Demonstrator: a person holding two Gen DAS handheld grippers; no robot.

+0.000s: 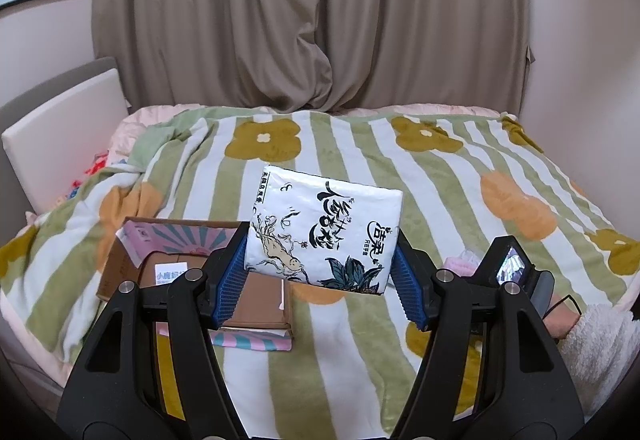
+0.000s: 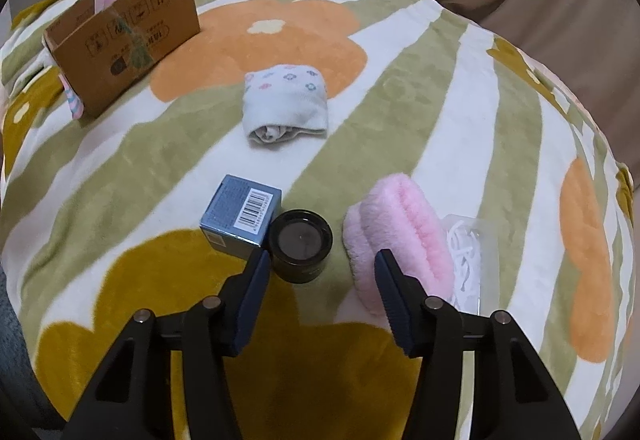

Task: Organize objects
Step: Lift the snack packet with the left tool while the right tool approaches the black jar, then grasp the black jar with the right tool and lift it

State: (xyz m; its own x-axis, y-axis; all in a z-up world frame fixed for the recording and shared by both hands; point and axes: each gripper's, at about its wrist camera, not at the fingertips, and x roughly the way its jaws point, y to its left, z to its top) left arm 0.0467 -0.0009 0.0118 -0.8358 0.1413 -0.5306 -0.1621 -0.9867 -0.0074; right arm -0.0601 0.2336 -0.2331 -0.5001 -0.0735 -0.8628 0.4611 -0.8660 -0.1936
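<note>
My left gripper (image 1: 318, 244) is shut on a white tissue pack (image 1: 324, 228) with black lettering and holds it above the bed, just right of an open cardboard box (image 1: 180, 260). My right gripper (image 2: 320, 260) is open and empty, low over the blanket. A black round jar (image 2: 300, 244) sits between its fingertips, nearer the left one. A blue carton with a barcode (image 2: 240, 216) stands left of the jar. A pink fluffy pouch (image 2: 400, 240) lies by the right finger. A folded white sock (image 2: 286, 104) lies further ahead. The box (image 2: 120, 36) shows far left.
A striped flowered blanket (image 1: 460, 180) covers the bed. A clear bag of white items (image 2: 468, 260) lies right of the pouch. Brown curtains (image 1: 312, 12) hang behind the bed, with a headboard (image 1: 60, 132) at left. The right gripper (image 1: 516, 272) shows in the left wrist view.
</note>
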